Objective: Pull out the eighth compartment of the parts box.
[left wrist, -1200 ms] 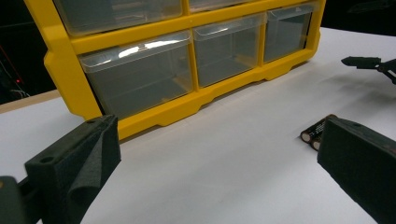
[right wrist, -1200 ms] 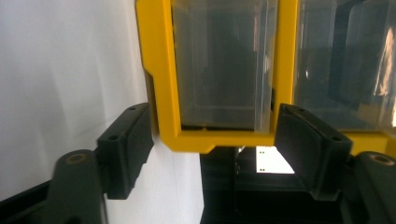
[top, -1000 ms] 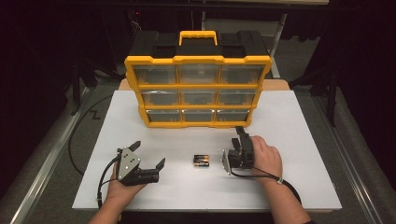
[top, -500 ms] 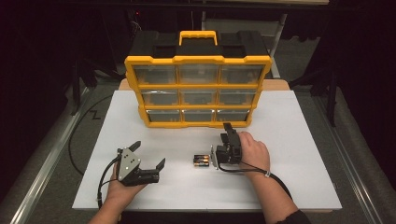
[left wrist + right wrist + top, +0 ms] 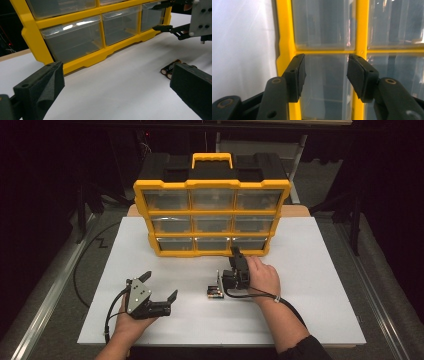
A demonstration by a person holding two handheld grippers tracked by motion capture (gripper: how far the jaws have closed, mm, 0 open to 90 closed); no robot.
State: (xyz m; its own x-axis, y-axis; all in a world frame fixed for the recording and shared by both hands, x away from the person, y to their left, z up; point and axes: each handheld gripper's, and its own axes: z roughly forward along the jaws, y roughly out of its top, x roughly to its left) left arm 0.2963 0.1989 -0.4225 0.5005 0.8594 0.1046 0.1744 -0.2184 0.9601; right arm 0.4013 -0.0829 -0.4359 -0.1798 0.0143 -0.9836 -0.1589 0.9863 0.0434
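The right tool, jaws parted and just narrowing with nothing between them, points at the bottom row of the yellow drawer organizer. Batteries lie just beside it on the white surface. The left tool rests released, near left.

The drawer cabinet is set upright at the back of the surface. The batteries are laid before it, near the middle. The right tool is held just before the bottom drawer row, behind the batteries; the left tool is placed to their left, well apart.
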